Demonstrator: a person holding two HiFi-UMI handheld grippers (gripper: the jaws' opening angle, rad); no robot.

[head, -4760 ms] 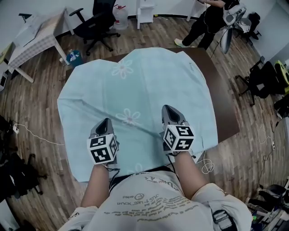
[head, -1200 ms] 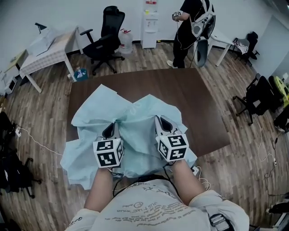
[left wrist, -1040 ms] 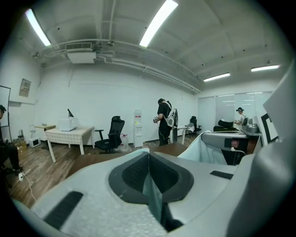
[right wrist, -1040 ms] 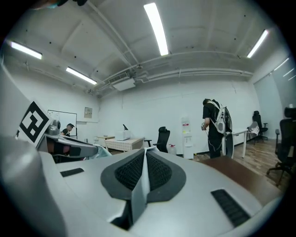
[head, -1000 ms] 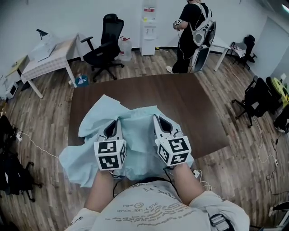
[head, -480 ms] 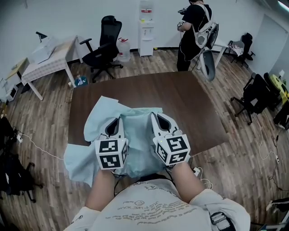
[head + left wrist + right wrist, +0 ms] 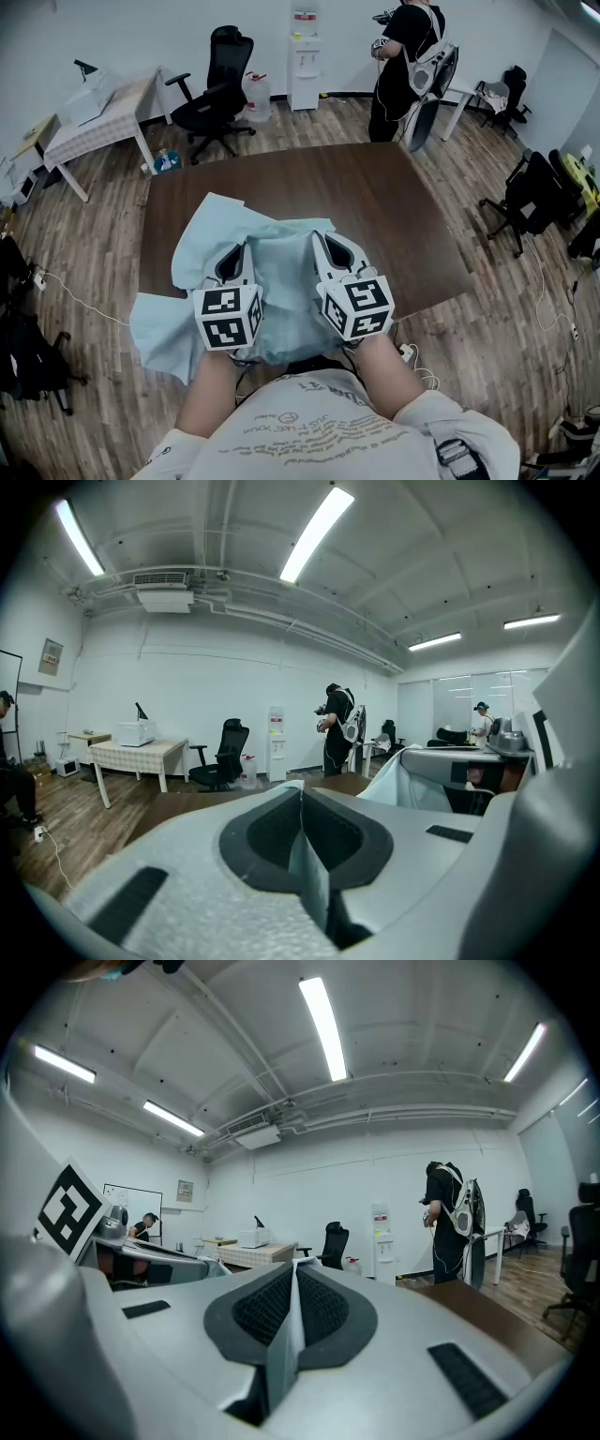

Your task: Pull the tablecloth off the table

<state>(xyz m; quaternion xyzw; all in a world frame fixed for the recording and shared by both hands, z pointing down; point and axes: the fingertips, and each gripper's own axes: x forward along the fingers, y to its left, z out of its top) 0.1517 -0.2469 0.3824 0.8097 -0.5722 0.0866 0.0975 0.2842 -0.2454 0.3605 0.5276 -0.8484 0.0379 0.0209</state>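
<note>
left claw (image 7: 236, 255) and right claw (image 7: 323, 242) are both clamping tight on the bunched tablecloth (image 7: 281, 277), each pinching a thin fold, over the counter's (image 7: 375, 211) near edge.

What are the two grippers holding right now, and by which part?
Both are shut on the light blue tablecloth, the left gripper and the right gripper each pinching a fold in the bunch.

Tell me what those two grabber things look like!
The left gripper and right gripper are pale grey pointed shells with black pads inside. Each carries a white cube printed with black square markers. The person wears a light short-sleeved T-shirt with faint print.
</note>
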